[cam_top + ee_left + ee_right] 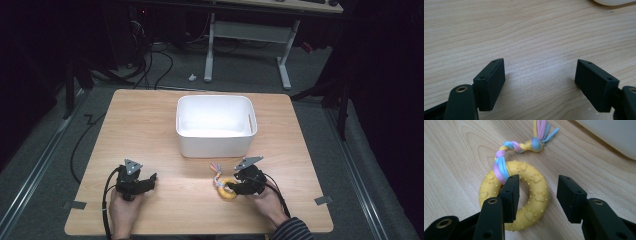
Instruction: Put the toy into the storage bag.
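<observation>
Two tools rest low over a pale wooden desk [150,125], one in each of the person's hands. The right tool [537,195] stands at the yellow ring toy [534,195], which lies flat on the desk near the front edge, right of the middle. One jaw sits in the ring's hole and the other outside its rim, so one side of the ring lies between them; a clear gap shows between the outer jaw and the rubber, and the jaws stand partly open, not pressing on the toy. The ring carries raised paw prints and small bumps. A braided cord [520,146] of pink, blue and yellow strands is looped around the ring's far side and runs away from it on the wood, ending in a knot and loose tails that point toward the white bin [216,125].

That bin stands beyond the toy, around the middle of the desk, and is well apart from the ring.

The left tool [540,75] hovers near the desk's front left part, its jaws spread wide with bare wood between them. In the high view it sits well apart from the toy.
</observation>
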### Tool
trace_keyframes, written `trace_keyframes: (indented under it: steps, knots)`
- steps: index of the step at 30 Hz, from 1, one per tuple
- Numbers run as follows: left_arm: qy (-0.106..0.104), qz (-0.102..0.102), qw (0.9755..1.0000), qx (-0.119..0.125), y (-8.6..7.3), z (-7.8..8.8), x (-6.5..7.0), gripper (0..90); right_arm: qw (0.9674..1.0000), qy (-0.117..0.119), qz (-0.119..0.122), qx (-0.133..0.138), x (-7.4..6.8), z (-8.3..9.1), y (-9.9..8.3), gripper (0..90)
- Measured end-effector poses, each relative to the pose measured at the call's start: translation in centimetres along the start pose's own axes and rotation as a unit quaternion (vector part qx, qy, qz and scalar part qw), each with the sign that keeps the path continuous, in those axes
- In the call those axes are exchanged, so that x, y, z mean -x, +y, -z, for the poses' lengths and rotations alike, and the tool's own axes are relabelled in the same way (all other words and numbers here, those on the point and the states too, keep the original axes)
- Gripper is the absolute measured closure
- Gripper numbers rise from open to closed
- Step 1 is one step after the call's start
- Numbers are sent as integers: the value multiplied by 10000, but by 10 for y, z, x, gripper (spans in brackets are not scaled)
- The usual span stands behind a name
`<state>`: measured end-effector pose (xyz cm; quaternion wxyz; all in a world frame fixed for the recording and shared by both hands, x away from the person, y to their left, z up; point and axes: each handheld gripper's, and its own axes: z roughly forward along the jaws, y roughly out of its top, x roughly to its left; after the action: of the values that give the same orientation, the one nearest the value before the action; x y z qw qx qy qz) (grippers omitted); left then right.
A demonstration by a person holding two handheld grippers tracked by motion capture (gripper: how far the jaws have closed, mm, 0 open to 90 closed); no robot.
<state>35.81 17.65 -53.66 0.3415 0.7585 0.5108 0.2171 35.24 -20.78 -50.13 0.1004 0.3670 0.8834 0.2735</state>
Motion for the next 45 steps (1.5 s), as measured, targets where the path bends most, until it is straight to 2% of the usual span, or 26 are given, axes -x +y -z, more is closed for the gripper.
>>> trace_keyframes:
  steps: [6,10,12,15,23,32,45]
  knots:
    - [-8,6,10000,3,0,0,0,245,9997,-2,39,-242,-1,-7,1,545]
    - [-7,4,10000,3,0,0,0,245,9997,-22,23,-247,-1,-7,1,560]
    - [-11,6,10000,2,0,0,0,245,9996,-97,68,-255,-2,-7,1,596]
    - [-22,16,10000,5,0,0,-1,244,9996,-88,105,-264,-3,-7,1,639]
    - [-23,18,10000,6,0,0,-1,244,9995,-103,117,-268,-4,-7,1,651]
    - [-24,18,10000,6,0,0,-1,244,9994,-222,237,-153,-8,-2,0,655]
    - [-30,25,10000,8,0,0,-1,244,9993,-204,174,248,-7,26,-10,657]
